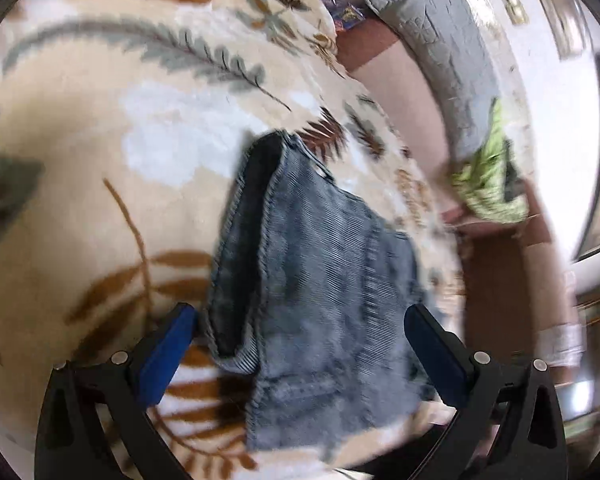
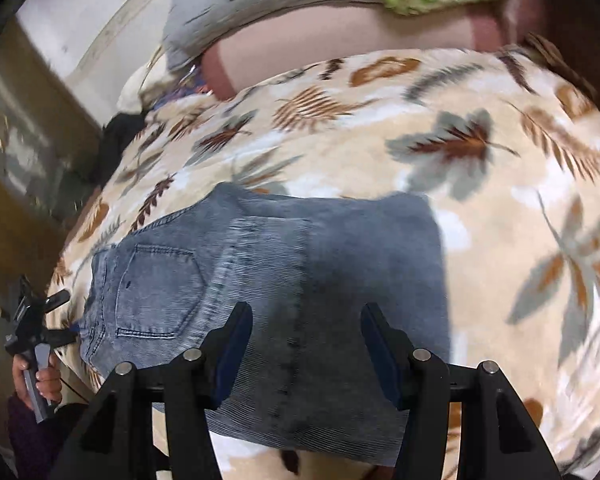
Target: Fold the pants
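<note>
The pants are blue denim jeans (image 1: 316,280), lying folded in layers on a cream blanket with leaf prints (image 1: 100,200). In the left wrist view the waistband opening shows dark inside at the left edge. My left gripper (image 1: 300,344) is open, its blue-padded fingers (image 1: 168,356) spread on either side of the jeans just above them. In the right wrist view the jeans (image 2: 260,280) show a back pocket (image 2: 160,292) at the left. My right gripper (image 2: 306,344) is open and hovers over the jeans' near edge, holding nothing. The left gripper (image 2: 40,316) shows at the far left, held by a hand.
A grey quilted pillow (image 1: 440,40) and a green patterned cloth (image 1: 488,172) lie at the bed's far side, by a white wall. The blanket (image 2: 500,200) spreads wide to the right of the jeans. Wooden furniture (image 2: 28,160) stands off the bed's left edge.
</note>
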The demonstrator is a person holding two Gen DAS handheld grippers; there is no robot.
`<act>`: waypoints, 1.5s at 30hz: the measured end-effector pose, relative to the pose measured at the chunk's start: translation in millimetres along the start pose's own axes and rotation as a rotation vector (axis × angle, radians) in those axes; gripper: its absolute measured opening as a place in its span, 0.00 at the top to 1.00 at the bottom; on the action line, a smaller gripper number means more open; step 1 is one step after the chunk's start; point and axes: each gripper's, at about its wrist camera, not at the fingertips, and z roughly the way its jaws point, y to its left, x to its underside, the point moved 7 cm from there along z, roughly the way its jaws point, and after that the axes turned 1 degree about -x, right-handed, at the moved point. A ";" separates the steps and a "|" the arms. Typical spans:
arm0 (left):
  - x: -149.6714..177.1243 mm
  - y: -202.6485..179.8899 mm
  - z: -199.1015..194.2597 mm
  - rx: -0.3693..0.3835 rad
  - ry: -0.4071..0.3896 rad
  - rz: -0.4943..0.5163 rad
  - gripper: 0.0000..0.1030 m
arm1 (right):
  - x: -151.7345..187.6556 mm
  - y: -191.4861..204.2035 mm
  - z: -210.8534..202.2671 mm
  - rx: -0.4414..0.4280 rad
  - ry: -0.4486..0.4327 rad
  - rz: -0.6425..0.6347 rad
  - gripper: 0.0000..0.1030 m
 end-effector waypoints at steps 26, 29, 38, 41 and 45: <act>14.2 -0.4 7.9 -0.186 -0.044 -0.124 0.60 | 14.8 -10.0 3.3 -0.261 -0.121 -0.008 0.46; 15.0 6.3 8.2 -0.214 -0.066 -0.142 0.70 | 16.1 -8.7 9.1 -0.237 -0.115 -0.019 0.48; 15.0 -20.3 4.7 -0.302 -0.137 -0.028 0.82 | 32.4 1.2 34.7 -0.084 -0.059 -0.176 0.52; 14.9 -33.9 1.0 -0.308 -0.159 0.016 0.82 | 34.3 1.8 35.3 -0.072 -0.068 -0.189 0.52; 16.9 -53.6 -2.5 -0.305 -0.180 0.066 0.83 | 31.8 -1.1 30.7 -0.102 -0.072 -0.145 0.52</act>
